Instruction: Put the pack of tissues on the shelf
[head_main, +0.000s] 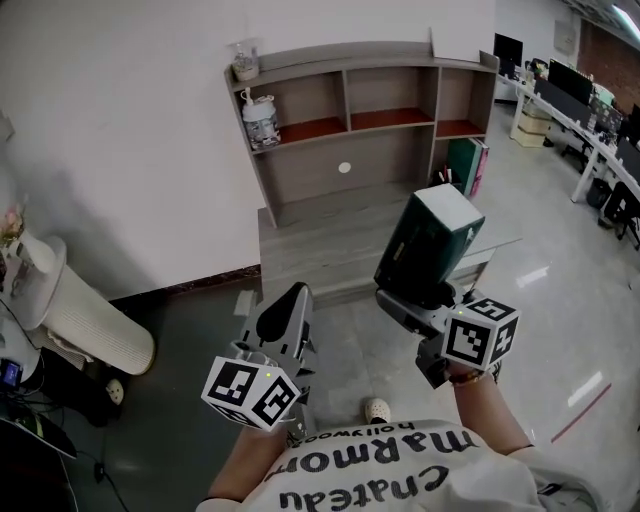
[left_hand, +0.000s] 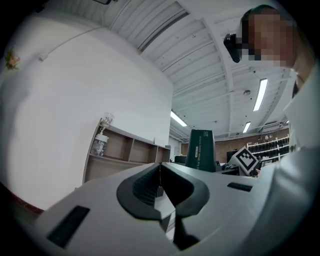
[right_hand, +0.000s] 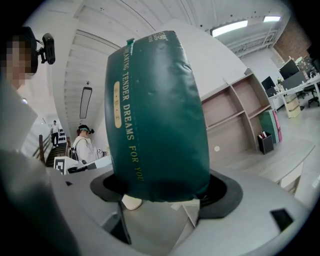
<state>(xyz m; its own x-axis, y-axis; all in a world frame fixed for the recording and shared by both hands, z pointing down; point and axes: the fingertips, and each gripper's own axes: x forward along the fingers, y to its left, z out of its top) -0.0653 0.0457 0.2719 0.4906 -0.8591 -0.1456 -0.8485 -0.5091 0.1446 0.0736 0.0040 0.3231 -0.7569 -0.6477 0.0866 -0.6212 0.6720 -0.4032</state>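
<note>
Clamping lower end of pack of tissues (right_hand: 160, 115), right gripper (right_hand: 165, 196) holds it upright in air, well short of shelf (head_main: 352, 172). Dark green wrapper puffy, glossy: likely light, soft, somewhat slippery. Grip across narrow sides near base looks sound; firm squeeze should do no harm. Left gripper (left_hand: 160, 186) empty, jaws pressed together, alongside. Bottle (head_main: 260, 120) stands at left end of shelf's middle board.

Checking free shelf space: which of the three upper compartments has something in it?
The left compartment: a bottle stands in it, while the other two hold nothing.
</note>
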